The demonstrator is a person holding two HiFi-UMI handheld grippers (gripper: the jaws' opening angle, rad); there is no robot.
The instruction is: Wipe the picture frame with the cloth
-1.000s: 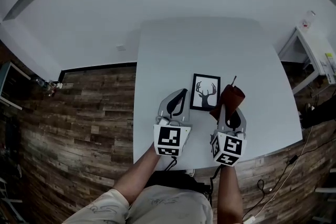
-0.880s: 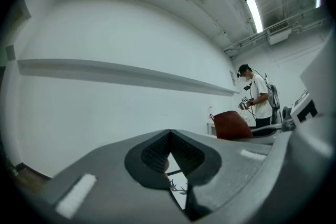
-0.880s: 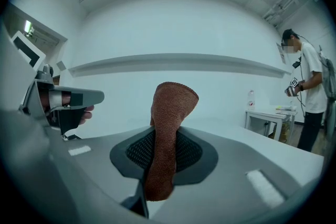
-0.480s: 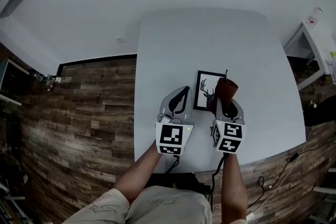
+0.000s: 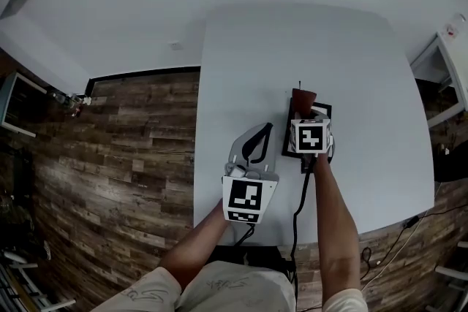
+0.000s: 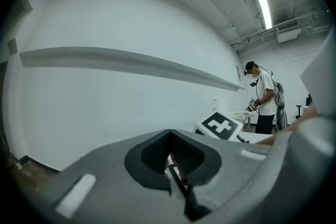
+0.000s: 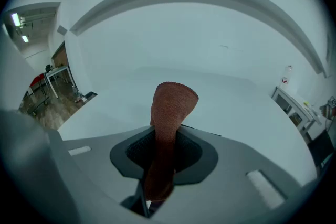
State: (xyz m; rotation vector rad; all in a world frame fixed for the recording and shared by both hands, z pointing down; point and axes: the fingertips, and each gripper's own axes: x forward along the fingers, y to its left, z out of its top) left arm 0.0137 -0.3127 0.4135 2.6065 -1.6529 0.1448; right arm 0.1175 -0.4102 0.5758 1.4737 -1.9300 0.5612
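White table [image 5: 365, 69] against a pale wall, with dark plank floor [image 5: 131, 157] at nine o'clock of it. Found the picture frame [image 5: 323, 111] lying flat near the middle of the tabletop, mostly covered in the head view by the right gripper [image 7: 164, 155] and its marker cube [image 5: 310, 137]. Saw that gripper aimed at twelve o'clock, jaws clamped tight on the rust-brown cloth [image 5: 303, 102]. Found the cloth's free end standing out past the jaws as a folded wad, over the frame's twelve o'clock edge. Could not judge contact between cloth and frame from any view. Saw the left gripper [image 5: 257, 139] at eight o'clock of the frame, just beside it, angled toward one o'clock, jaws pressed together with nothing between them. Noted a black cable [image 5: 297, 193] running from the right gripper toward six o'clock, alongside the forearm. Made out, in the left gripper view, a person [image 6: 264, 97] in a white shirt standing far off at three o'clock, beneath a ceiling strip light [image 6: 263, 5].
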